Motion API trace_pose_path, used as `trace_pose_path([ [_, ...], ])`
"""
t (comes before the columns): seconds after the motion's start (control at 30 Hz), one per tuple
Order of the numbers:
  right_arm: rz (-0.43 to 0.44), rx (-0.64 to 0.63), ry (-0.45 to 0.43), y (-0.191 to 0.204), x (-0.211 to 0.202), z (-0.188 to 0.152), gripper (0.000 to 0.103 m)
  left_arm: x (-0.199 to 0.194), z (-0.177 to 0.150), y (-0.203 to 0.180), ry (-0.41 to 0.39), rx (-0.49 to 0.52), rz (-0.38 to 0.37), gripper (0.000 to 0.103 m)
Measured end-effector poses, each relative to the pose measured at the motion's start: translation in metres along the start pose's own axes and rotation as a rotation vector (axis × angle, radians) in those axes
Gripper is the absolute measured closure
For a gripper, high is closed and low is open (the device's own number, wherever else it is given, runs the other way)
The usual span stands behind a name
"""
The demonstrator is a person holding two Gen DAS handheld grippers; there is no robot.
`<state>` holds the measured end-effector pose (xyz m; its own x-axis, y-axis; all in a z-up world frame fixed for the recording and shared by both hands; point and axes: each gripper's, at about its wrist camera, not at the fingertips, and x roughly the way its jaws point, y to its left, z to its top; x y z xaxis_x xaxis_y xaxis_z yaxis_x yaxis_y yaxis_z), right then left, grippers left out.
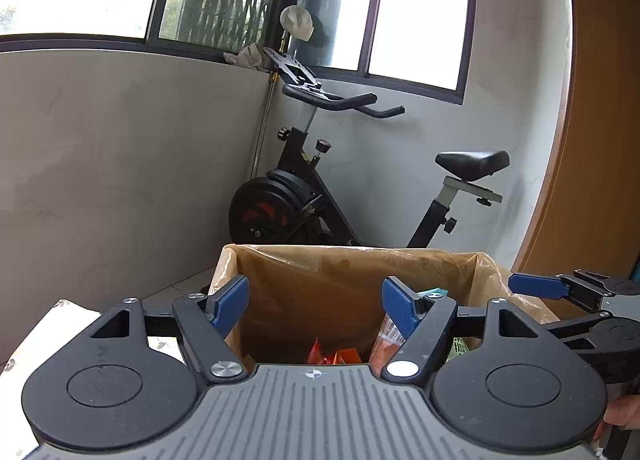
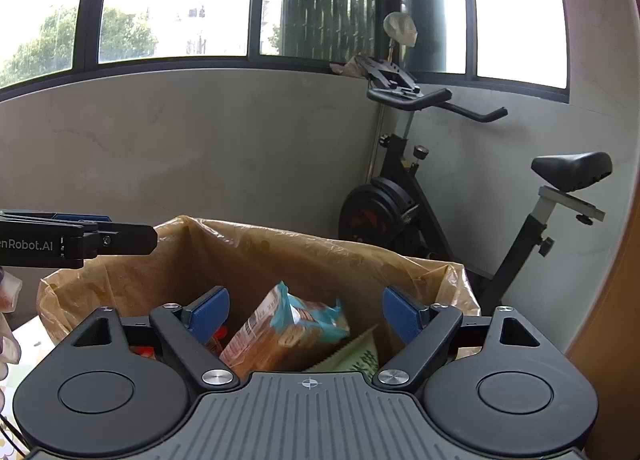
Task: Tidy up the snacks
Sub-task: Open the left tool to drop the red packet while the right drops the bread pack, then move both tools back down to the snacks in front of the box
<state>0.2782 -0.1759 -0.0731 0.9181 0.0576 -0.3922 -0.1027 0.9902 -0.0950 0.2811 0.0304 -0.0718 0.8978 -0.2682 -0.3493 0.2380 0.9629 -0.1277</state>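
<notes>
- The left gripper (image 1: 314, 306) hangs over the open top of a box lined with a brownish plastic bag (image 1: 344, 272); its two blue fingers (image 1: 232, 302) are spread wide and hold nothing.
- Between and below these fingers, deep in the bag, lie orange-red snack packets (image 1: 332, 354), and a tall orange packet (image 1: 386, 344) stands just beside the right finger; I cannot tell if it touches the finger.
- The right gripper (image 2: 306, 314) is also above the bag (image 2: 248, 256), near its right side, with the blue fingers (image 2: 402, 318) wide apart and empty.
- Directly under the gap of the right gripper lies a biscuit pack (image 2: 280, 330), orange-brown with a light blue end, tilted against the other contents.
- A green packet (image 2: 356, 358) with white characters lies at the lower right of the biscuit pack, close to the right finger but below it.
- In the right wrist view the left gripper (image 2: 76, 240) enters from the left edge, over the left rim of the bag; in the left wrist view the right gripper (image 1: 560, 288) comes in over the right rim.
- Both tools are well apart from each other, one on each side of the bag.
- Behind the bag an exercise bike (image 1: 320, 196) stands in the corner, under dark-framed windows (image 2: 172, 0).
- At the lower left in the left wrist view a pale surface (image 1: 52, 324) with a small pattern lies beside the box.
</notes>
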Motion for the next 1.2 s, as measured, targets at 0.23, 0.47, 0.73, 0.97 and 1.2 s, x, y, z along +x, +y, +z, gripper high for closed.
trace_pose_path([
  [0.23, -0.015, 0.077, -0.028, -0.016, -0.034, -0.009, 0.009, -0.026, -0.008, 0.003, -0.013, 0.016, 0.009, 0.026],
  [0.47, -0.018, 0.137, -0.053, -0.025, -0.069, -0.023, 0.005, -0.062, -0.022, 0.003, -0.022, 0.057, -0.008, 0.026],
  [0.73, -0.014, 0.169, -0.045, -0.025, -0.098, -0.049, 0.001, -0.091, -0.047, 0.011, 0.008, 0.065, -0.013, 0.026],
  [0.97, -0.008, 0.181, -0.022, -0.019, -0.108, -0.073, 0.000, -0.100, -0.076, 0.021, 0.061, 0.037, 0.001, 0.026],
  [1.2, -0.019, 0.186, 0.034, -0.007, -0.104, -0.107, 0.000, -0.095, -0.107, 0.031, 0.128, 0.005, 0.022, 0.026],
])
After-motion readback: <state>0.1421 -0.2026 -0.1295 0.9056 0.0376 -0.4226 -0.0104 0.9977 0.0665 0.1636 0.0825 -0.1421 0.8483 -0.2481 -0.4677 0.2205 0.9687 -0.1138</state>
